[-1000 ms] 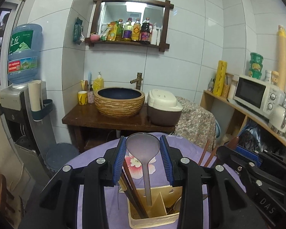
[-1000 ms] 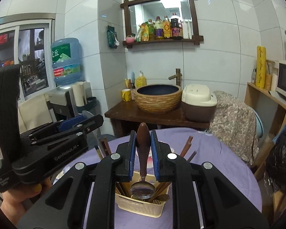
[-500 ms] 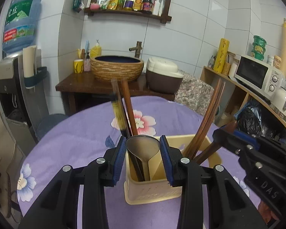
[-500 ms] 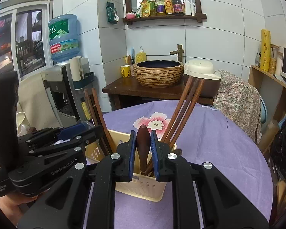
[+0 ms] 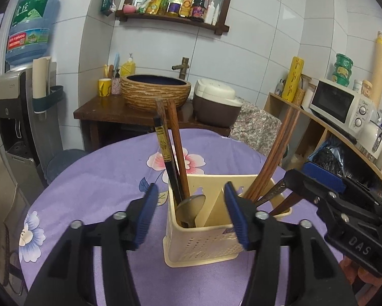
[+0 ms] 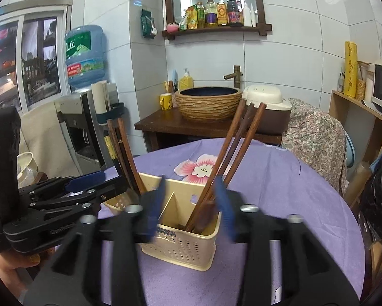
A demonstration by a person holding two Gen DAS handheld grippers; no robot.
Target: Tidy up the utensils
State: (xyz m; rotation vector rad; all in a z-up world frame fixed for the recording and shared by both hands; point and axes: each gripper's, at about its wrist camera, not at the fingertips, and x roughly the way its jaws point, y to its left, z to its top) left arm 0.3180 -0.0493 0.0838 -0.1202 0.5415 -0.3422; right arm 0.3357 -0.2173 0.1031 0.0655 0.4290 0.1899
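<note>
Purple tablecloth (image 5: 94,193): both grippers, L (image 5: 189,213) & R (image 6: 191,204), gape wide w/ nothing held; careless withdrawal could snag chopsticks (image 6: 231,153), tipping caddy (image 5: 203,244).

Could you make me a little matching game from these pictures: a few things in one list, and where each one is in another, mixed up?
Things:
1. metal spoon
2. brown chopsticks
3. left gripper
4. woven basin

Places or states:
A. on the dark wooden stand by the wall
B. open, straddling the holder's left side
C. bowl up, in the holder's left compartment
D. leaning in the holder's right compartment

Pairs: 1-C, 2-D, 3-B, 4-A
</note>
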